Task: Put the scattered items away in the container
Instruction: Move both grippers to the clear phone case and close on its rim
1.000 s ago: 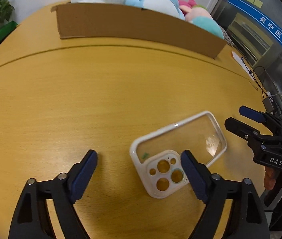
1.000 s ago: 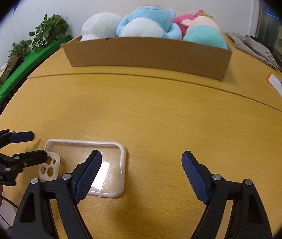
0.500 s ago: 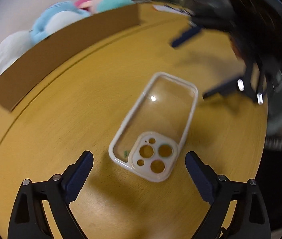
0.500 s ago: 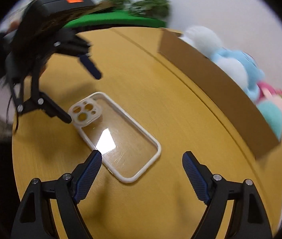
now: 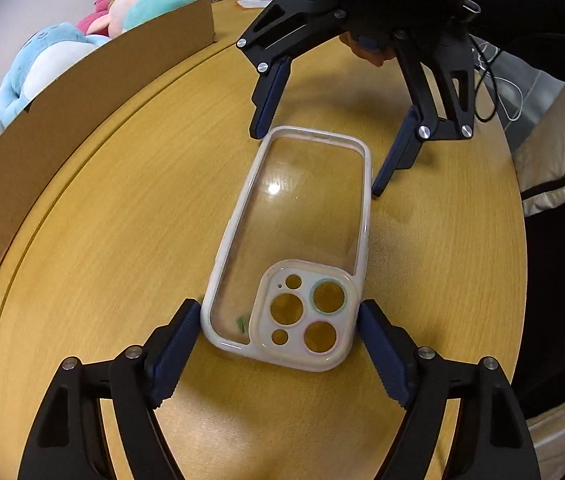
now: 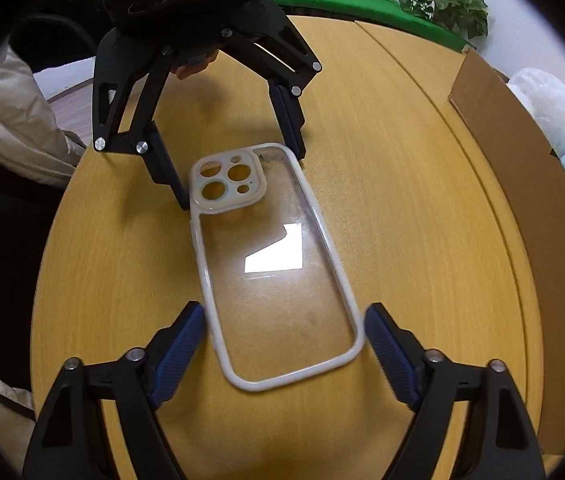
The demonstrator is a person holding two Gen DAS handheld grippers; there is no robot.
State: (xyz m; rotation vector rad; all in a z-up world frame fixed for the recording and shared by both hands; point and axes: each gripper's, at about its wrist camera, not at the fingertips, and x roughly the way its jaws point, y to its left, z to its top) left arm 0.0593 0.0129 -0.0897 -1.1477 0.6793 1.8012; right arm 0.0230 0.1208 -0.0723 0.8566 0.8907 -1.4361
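— Where's the phone case (image 5: 294,240)?

— Flat on the desk (image 5: 102,220), between both tools. The left gripper (image 5: 280,322) straddles the camera-cutout end; its fingers (image 5: 174,344) are spread, just beside the rim, not pinching.

— And the other?

— The right gripper (image 6: 284,330) brackets the plain end, also spread wide, fingers (image 6: 388,346) a touch apart from the edge.

— Why both ends?

— My guess: a thin, slick shell lying flat is hard to lift, so they're squaring up on the short width.

— The cardboard box (image 6: 522,184)?

— Well apart, with plush toys (image 5: 42,64) already inside.
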